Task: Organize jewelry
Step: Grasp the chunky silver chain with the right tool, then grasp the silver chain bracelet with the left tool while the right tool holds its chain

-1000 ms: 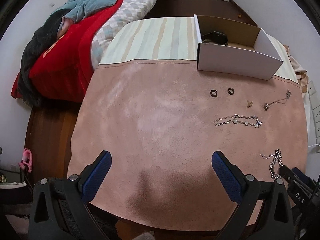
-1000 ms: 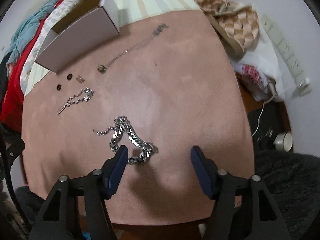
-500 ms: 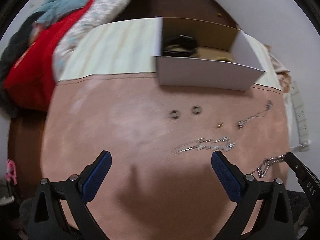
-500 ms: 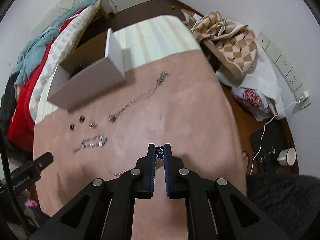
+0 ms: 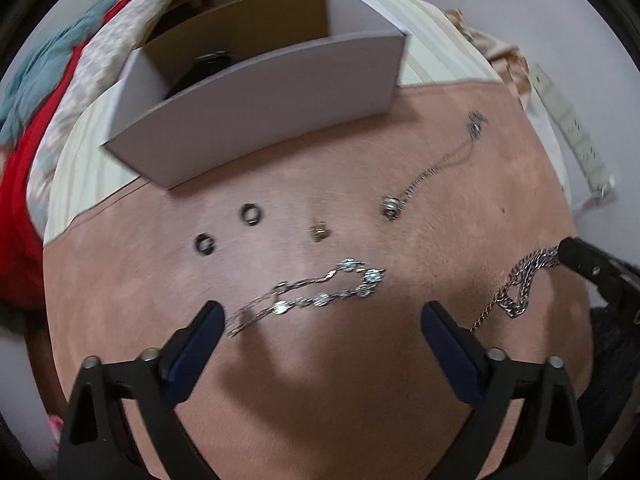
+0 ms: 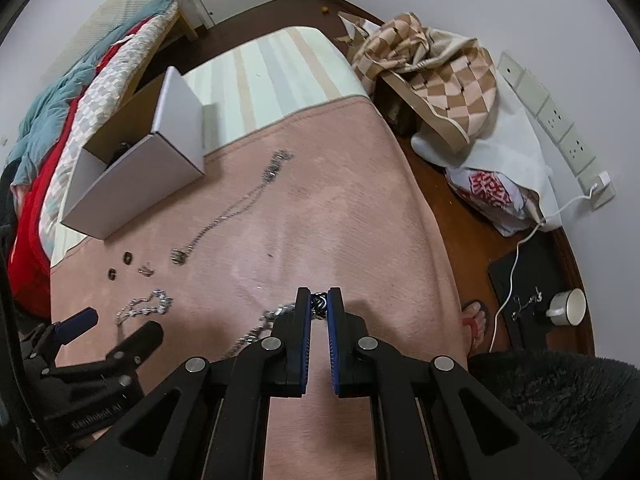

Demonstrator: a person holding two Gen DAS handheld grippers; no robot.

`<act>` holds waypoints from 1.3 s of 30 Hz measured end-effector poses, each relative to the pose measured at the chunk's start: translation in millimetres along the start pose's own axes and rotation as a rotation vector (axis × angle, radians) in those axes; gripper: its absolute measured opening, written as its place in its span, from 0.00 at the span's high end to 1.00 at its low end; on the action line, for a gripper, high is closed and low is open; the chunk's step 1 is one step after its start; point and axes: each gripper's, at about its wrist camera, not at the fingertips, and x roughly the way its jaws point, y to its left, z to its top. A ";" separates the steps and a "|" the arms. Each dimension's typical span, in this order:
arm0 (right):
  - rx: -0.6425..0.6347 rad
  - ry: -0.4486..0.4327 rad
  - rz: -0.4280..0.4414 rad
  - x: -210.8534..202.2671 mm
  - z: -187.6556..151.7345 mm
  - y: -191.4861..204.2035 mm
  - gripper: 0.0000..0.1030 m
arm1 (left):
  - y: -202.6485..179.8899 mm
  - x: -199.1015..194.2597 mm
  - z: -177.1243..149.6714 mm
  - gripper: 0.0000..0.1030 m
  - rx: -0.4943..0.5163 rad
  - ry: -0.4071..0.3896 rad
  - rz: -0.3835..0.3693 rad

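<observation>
1. Bed (image 5: 48,92) with red and teal bedding lay at 10 o'clock, beyond the pink surface (image 5: 320,380).
2. White box (image 5: 256,108) stood open-topped at 12 o'clock in the left wrist view, a dark item inside it, too blurred to name.
3. Two black rings (image 5: 228,228) lay side by side just below the box, apart from each other.
4. Left gripper (image 5: 320,332) hung low at 6 o'clock, jaws wide apart, nothing between them.
5. Beaded bracelet (image 5: 312,296) lay flat on the surface between and just ahead of the blue pads; its near end sat just beside the left pad.
6. Small gold piece (image 5: 319,232) sat at centre, right of the rings.
7. Thin necklace (image 5: 432,172) ran from a round pendant toward 1 o'clock, stretched across the surface.
8. Heavy curb chain (image 5: 524,280) hung at 3 o'clock, one end pinched, the rest drooping with its thin tail toward the surface.
9. Right gripper (image 6: 319,306) had its jaws clamped on the chain's links at the tips.
10. Checkered bag (image 6: 432,76) and wall sockets (image 6: 556,120) lay off the surface at 2 o'clock in the right wrist view.
</observation>
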 end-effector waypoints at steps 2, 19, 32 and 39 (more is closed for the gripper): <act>0.004 0.007 -0.005 2.9 -0.7 -2.7 0.92 | -1.1 2.5 1.6 0.28 0.001 -0.017 -0.031; -0.007 -0.011 0.089 -24.5 3.2 13.1 0.92 | 61.2 -44.7 -13.1 0.94 -0.208 -0.057 -0.222; -0.079 -0.060 0.246 -85.6 25.4 51.7 0.92 | 96.5 -125.7 4.3 0.94 -0.307 -0.199 -0.306; -0.160 -0.129 0.308 -125.3 69.4 86.8 0.92 | 113.3 -161.6 44.6 0.94 -0.300 -0.292 -0.322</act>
